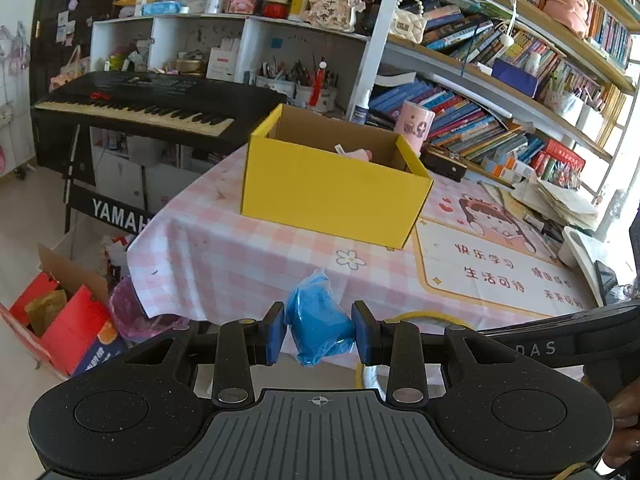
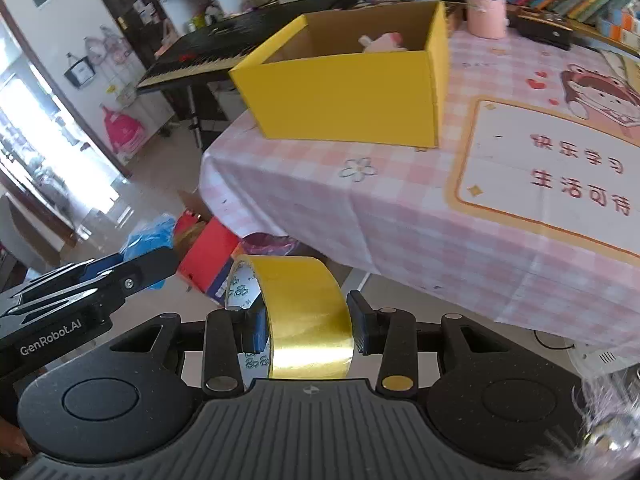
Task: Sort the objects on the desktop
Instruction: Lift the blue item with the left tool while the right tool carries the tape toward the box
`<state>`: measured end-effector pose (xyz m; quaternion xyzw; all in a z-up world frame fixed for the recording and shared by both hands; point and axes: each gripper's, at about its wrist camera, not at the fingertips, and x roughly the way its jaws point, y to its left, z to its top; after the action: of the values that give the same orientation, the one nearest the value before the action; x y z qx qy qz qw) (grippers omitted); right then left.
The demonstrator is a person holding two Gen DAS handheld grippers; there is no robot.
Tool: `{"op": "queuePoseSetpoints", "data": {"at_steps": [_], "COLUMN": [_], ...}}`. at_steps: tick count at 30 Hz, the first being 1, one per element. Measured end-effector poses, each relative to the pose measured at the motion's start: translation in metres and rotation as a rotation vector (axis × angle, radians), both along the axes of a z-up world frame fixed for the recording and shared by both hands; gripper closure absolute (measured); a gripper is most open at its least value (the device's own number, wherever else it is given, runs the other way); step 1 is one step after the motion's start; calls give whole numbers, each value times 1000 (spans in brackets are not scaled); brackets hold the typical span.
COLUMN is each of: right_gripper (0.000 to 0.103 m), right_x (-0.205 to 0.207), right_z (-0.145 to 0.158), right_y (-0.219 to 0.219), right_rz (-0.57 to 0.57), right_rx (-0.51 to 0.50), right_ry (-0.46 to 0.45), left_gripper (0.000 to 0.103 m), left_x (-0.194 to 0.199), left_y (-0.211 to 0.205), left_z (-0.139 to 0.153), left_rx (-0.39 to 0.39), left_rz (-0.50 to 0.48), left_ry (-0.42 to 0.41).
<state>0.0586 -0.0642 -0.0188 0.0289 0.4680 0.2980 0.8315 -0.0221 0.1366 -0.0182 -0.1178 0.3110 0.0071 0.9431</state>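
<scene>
Blue bagged lump in our left claw, tape roll clamped in our right claw; either could have slipped short of the yellow box.

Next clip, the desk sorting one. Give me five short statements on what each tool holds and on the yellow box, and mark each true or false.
1. The left tool is shut on a blue bag. True.
2. The right tool is empty. False: it is shut on a roll of yellow tape.
3. The yellow box stands open on the pink checked tablecloth. True.
4. The yellow box is empty. False: a pink thing lies inside.
5. The pink cup lies inside the box. False: it stands upright on the cloth behind the box.
</scene>
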Motion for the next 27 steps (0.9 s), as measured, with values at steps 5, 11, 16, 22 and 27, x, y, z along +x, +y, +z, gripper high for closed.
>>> {"op": "queuePoseSetpoints", "data": {"at_steps": [5,11,16,22,27], "right_gripper": [67,67,67,67,67], "right_x": [-3,-3,9,37,73], "right_z": [1,4,11,35,60], "right_y": [11,16,11,4,-8], "right_rz": [25,33,-4,-65,-117], "right_rx": [-7,-10,29,100,181], "right_ry": [-2,-2,-5,-51,-101], "left_gripper": [70,70,70,70,70], "left_x": [-2,-1,13,48,93], "left_y": [8,9,11,9,9], "left_z": [-1,1,13,37,59], "left_rx": [-16,-16,-15,12,29], "left_rz": [11,10,6,1,1], "left_ry": [1,-9,-44,-133,-198]}}
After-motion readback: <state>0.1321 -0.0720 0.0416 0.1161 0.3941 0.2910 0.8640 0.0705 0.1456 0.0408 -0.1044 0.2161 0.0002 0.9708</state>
